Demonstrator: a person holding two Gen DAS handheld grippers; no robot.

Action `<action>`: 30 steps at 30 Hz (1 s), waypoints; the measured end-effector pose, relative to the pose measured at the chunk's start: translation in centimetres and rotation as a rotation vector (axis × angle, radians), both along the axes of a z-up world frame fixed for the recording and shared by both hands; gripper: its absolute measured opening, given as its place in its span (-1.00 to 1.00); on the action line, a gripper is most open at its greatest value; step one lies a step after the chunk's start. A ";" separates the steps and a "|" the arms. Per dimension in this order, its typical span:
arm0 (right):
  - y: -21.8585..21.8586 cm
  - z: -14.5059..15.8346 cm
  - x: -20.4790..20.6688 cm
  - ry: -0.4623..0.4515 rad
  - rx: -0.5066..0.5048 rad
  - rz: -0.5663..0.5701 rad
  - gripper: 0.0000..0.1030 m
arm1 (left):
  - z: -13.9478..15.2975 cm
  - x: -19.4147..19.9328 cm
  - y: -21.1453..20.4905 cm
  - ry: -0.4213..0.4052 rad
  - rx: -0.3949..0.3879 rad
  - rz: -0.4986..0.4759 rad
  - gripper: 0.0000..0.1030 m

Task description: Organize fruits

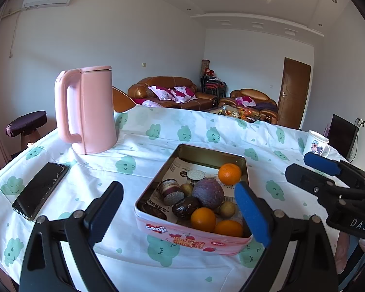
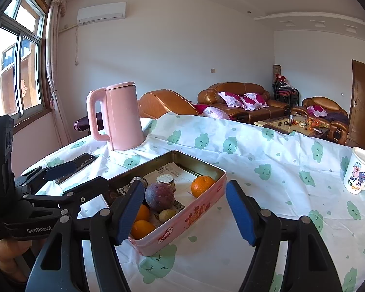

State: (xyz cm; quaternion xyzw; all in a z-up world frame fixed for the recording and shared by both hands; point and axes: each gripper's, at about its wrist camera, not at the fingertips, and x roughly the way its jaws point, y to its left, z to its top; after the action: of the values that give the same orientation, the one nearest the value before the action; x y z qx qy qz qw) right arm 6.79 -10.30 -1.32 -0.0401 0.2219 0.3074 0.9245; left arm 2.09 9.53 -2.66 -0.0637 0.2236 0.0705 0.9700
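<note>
Three oranges sit in a pink tin (image 1: 182,237) in the middle of the desk (image 1: 138,168): one orange (image 1: 229,174) toward the far right corner, two more (image 1: 203,219) (image 1: 228,228) at the near end. Same tin also holds a big purple-brown fruit (image 1: 208,193), two small yellow-green fruits (image 1: 227,209) (image 1: 187,189), a dark glossy brown piece (image 1: 184,207) and a couple of round tins or jars, all on printed paper lining the bottom; what the brown piece is I can't tell.

Left gripper (image 1: 180,215) hangs just in front of the tin w/ jaws spread wide, nothing between the pads, not touching the fruit. Right gripper (image 2: 185,215) is over the tin's near right side, jaws apart at a medium gap, pads clear of tin and fruit, nothing held. From the right wrist view the left gripper shows at far left, a hand (image 2: 7,255) under it.

Desk is covered w/ a white cloth printed w/ green cloud faces. Pink kettle (image 1: 87,112) stands upright at far left, well apart from the tin. Black phone (image 1: 40,189) lies flat on the left, nr the edge. White cartoon mug (image 2: 359,172) stands at far right. Brown sofas (image 2: 241,99) sit beyond the desk in the bkgd.
</note>
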 end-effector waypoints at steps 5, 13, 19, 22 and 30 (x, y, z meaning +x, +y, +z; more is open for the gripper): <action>-0.2 0.1 0.0 -0.003 0.003 -0.005 0.38 | 0.0 0.0 -0.2 0.002 0.002 -0.002 0.84; -0.7 0.4 -0.4 -0.028 0.000 -0.020 0.40 | 0.3 0.0 -0.6 -0.004 0.023 -0.005 0.93; -1.5 0.6 -0.8 -0.044 0.004 -0.033 0.41 | 0.9 -0.5 -1.2 -0.029 0.040 -0.005 0.99; -2.0 0.8 -1.0 -0.051 0.009 -0.041 0.41 | 1.2 -0.7 -1.7 -0.046 0.047 -0.015 0.99; -3.0 0.9 -1.1 -0.058 0.017 -0.062 0.42 | 1.0 -0.2 -2.5 -0.017 0.062 -0.019 1.00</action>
State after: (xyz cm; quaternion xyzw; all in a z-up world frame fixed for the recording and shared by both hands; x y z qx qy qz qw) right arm 5.69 -13.29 -0.47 -0.0341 0.1935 0.2791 0.9399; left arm 1.88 6.99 -1.67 -0.0321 0.2135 0.0678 0.9741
